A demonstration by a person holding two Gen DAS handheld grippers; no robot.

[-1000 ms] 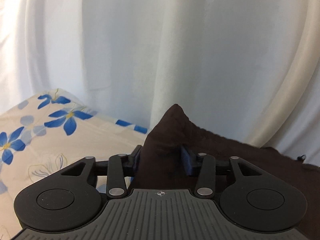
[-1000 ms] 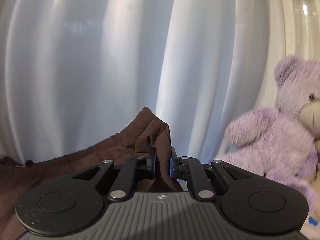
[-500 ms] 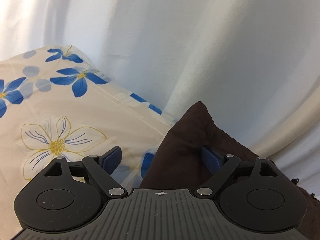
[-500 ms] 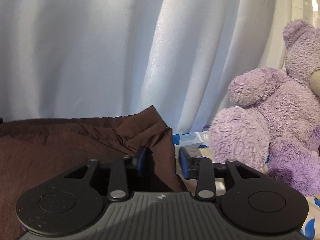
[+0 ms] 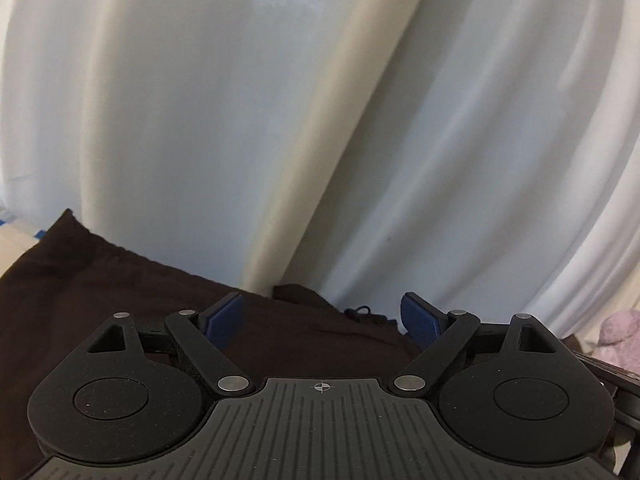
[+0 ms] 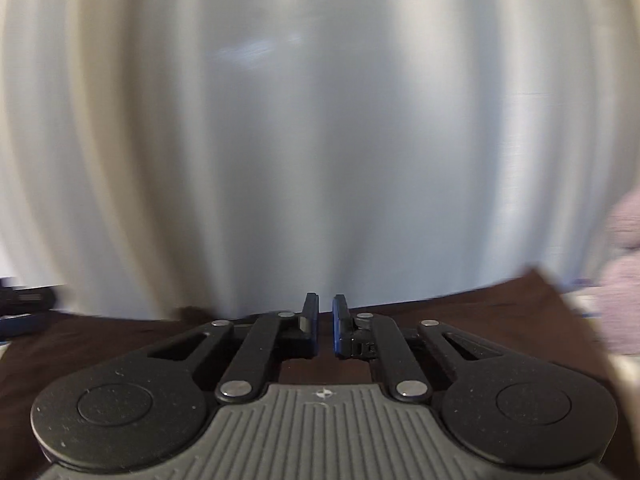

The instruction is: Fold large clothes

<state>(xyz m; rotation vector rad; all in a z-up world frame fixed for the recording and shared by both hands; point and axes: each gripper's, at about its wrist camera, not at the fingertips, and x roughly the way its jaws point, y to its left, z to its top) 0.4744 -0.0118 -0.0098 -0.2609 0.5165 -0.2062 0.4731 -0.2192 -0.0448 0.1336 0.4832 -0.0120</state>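
Letting go, on both sides. Left tool (image 5: 320, 314): spread wide, blue pads far apart, nothing between them, where half a second ago a peaked corner of the dark brown garment (image 5: 80, 280) stood pinched there. Right tool (image 6: 325, 316): pressed nearly together, only a slim gap between the pads, no cloth in that gap, though a moment ago clamped on the other corner. Now hovering just above the garment (image 6: 500, 312), which lies flat and low under both tools, spread across the bed, far edge up against the white curtain (image 5: 240, 120). Left corner resting near a sliver of the flowered bed sheet (image 5: 12, 236); right corner pointing toward the purple teddy bear (image 6: 624, 280), close beside it but apparently not touching, though hard to say through the motion blur in the right wrist view. Near the middle of the far edge, a small lump of dark cloth with what looks like a drawstring (image 5: 362, 312). Reads as one fold just laid down and released: edge carried over, dropped, both corners freed. Probably not finished yet, since still wide from side to side. Likely next: picking a fresh pair of corners or an edge for another fold. Worth watching: limp, heavy cloth, prone to slipping or bunching at the drawstring end; teddy bear close enough to snag the right side.
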